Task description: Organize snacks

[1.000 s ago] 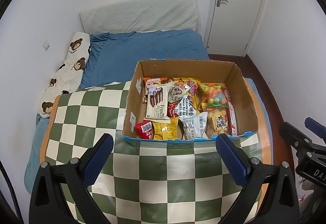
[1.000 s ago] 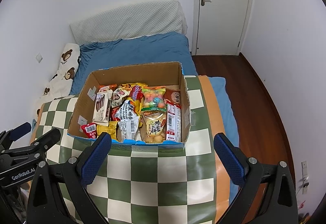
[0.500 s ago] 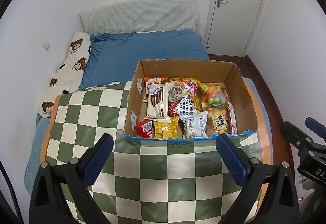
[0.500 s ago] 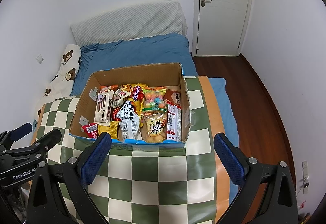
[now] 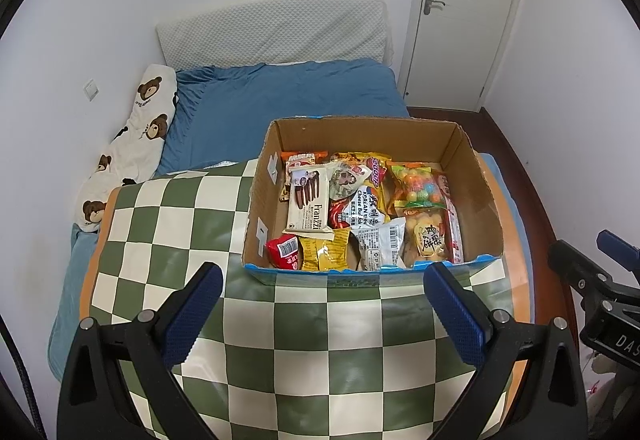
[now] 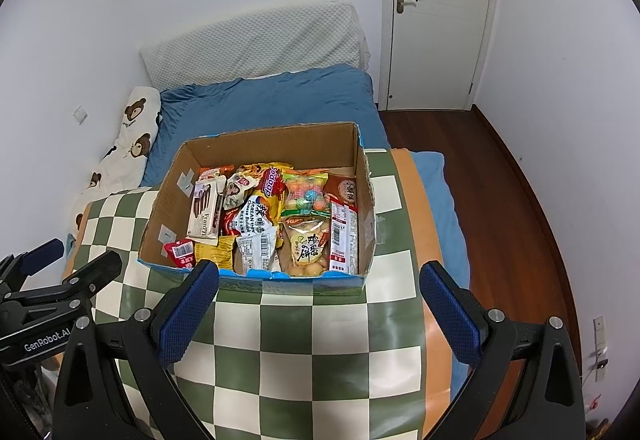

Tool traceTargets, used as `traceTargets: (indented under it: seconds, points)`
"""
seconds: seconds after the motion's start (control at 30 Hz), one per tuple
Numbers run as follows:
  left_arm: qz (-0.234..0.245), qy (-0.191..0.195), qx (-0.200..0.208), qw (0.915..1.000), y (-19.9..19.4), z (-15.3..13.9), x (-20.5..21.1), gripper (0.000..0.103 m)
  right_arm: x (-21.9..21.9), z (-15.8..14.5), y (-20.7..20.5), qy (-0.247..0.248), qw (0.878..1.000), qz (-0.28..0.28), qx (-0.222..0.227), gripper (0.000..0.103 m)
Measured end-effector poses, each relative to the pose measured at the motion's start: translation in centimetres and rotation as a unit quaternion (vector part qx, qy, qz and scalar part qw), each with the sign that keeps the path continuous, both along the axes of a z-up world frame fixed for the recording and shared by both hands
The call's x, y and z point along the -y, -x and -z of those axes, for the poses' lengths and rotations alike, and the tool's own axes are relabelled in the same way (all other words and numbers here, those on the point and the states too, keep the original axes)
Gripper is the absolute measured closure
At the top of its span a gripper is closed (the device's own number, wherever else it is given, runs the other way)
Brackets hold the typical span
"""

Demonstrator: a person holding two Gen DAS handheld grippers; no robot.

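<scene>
- the cardboard box (image 5: 372, 144) of snacks sits open-topped on the green-and-cream checkered table (image 5: 168, 224), toward its far side, with a blue bed (image 5: 280, 96) beyond it.
- inside the box, a white franzzi biscuit pack (image 5: 308, 200) lies at the left, partly over a yellow packet (image 5: 324, 252) and just beside a small red packet (image 5: 285, 250) in the near left corner.
- a white korean cheese snack bag (image 5: 370, 210) lies in the middle, with a silver-white packet (image 5: 380, 244) showing its barcode at the near wall.
- to the right, a clear bag of coloured candy balls (image 5: 418, 186) lies behind a bag of pale round biscuits (image 5: 426, 240), and a long red-and-white pack (image 5: 454, 224) runs along them.
- the left gripper (image 5: 320, 316) hangs above the table on the near side of the box, jaws spread wide and empty, blue pads (image 5: 192, 316) well apart.
- the right gripper (image 6: 318, 314) hangs likewise in front of the box, jaws wide apart and holding nothing; its left pad overlaps the box's near wall in the right wrist view.
- a bear-print pillow (image 5: 132, 144) lies along the wall at the left of the bed, a quilted white pillow (image 5: 272, 30) stands at its head, and a white door (image 5: 460, 12) stands closed at the back right.
</scene>
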State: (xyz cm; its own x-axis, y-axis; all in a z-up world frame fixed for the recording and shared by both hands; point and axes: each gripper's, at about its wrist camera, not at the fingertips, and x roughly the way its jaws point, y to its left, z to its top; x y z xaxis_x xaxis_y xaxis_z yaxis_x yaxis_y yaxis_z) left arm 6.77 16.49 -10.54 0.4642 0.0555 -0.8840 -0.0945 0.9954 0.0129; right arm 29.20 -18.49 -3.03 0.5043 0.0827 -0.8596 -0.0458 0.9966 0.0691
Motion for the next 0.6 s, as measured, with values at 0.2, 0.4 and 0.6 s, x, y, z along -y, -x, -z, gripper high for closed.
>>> traceTargets:
  seconds: [0.2, 0.4, 0.6]
  points:
    - [0.001, 0.000, 0.002, 1.0000, 0.09, -0.06, 0.03, 0.000, 0.01, -0.03, 0.07, -0.002, 1.000, -0.001, -0.001, 0.001]
    - [0.003, 0.001, 0.003, 1.0000, 0.23, -0.08, 0.15, 0.000, 0.06, 0.05, 0.14, -0.002, 1.000, -0.001, -0.001, 0.001]
    - [0.007, 0.000, 0.003, 1.0000, 0.26, -0.13, 0.37, 0.000, 0.02, 0.13, 0.19, -0.001, 1.000, -0.002, -0.003, 0.001]
